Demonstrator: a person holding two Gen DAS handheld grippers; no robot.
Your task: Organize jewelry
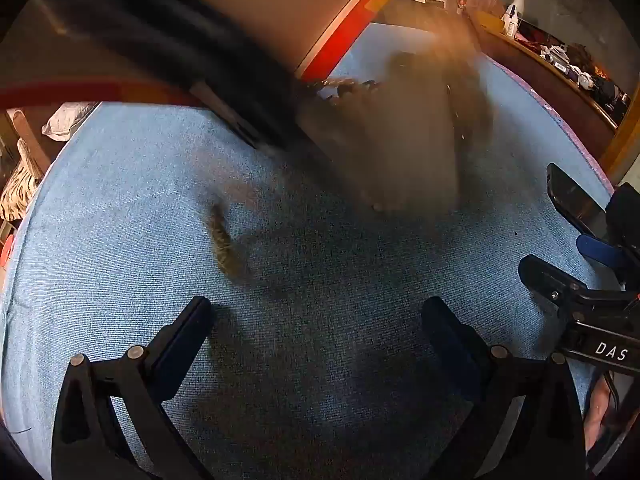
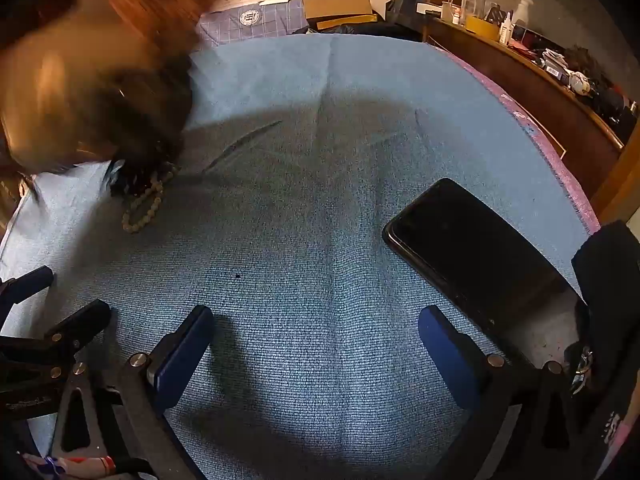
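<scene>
Both hand-held grippers, the left hand-held gripper (image 1: 316,320) and the right hand-held gripper (image 2: 316,328), hang wide with nothing in them over the blue cloth (image 2: 320,240). Farther off lie a black phone (image 2: 472,248) and a bead necklace (image 2: 146,204) by a blurry pile (too smeared to name). Sorting looks barely begun; next, one hand-held gripper should reach for the beads.

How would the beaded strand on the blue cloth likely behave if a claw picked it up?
The beaded strand lies in a loose loop, so it would probably hang floppy. Its small round beads look smooth, so it may slip between flat pads. On the textured blue cloth it would likely drag, not roll far.
</scene>
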